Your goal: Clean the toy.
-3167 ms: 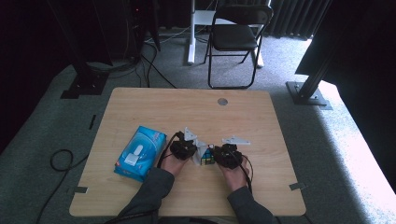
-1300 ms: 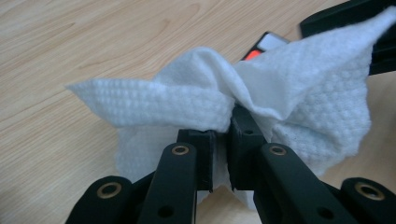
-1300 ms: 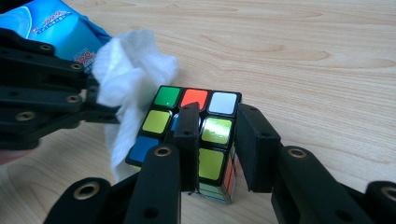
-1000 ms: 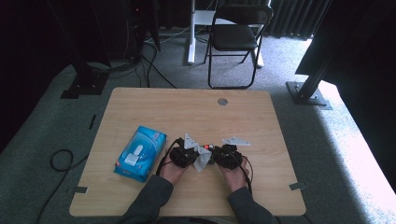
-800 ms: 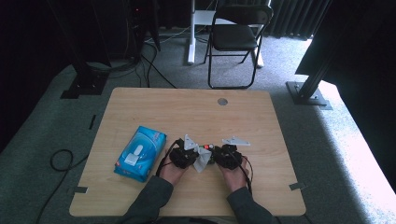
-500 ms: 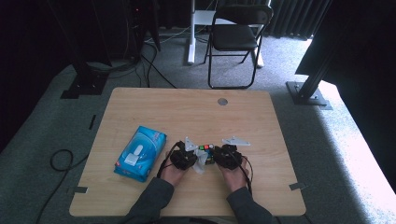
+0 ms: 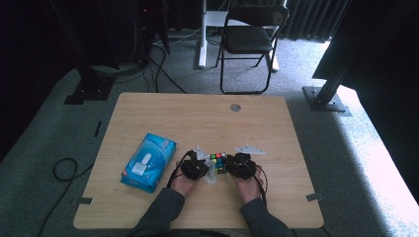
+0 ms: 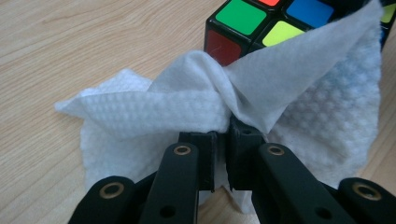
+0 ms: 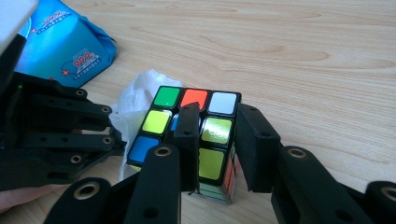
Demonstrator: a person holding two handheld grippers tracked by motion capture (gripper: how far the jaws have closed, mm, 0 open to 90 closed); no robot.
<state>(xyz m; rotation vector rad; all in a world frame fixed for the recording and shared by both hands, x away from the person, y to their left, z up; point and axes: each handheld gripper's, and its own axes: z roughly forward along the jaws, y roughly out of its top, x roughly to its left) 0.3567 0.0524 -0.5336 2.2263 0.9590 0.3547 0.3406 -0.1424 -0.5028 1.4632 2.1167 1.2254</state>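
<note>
Both forearms come in from six o'clock of the wooden table and meet near its middle, the left black two-jaw gripper [image 7: 196, 167] at nine o'clock of the right black two-jaw gripper [image 7: 240, 165]. The left gripper's jaws are pinched together on a white embossed paper wipe [image 8: 196, 105]. The right gripper's jaws clamp one edge layer of a multicoloured puzzle cube [image 9: 196, 135], pads pressing either side.

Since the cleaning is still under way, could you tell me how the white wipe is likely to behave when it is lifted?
The white wipe will probably hang limp: it already bunches into soft folds where the left gripper pinches it. It looks thin and light, so it should drape over the puzzle cube rather than push it.
</note>
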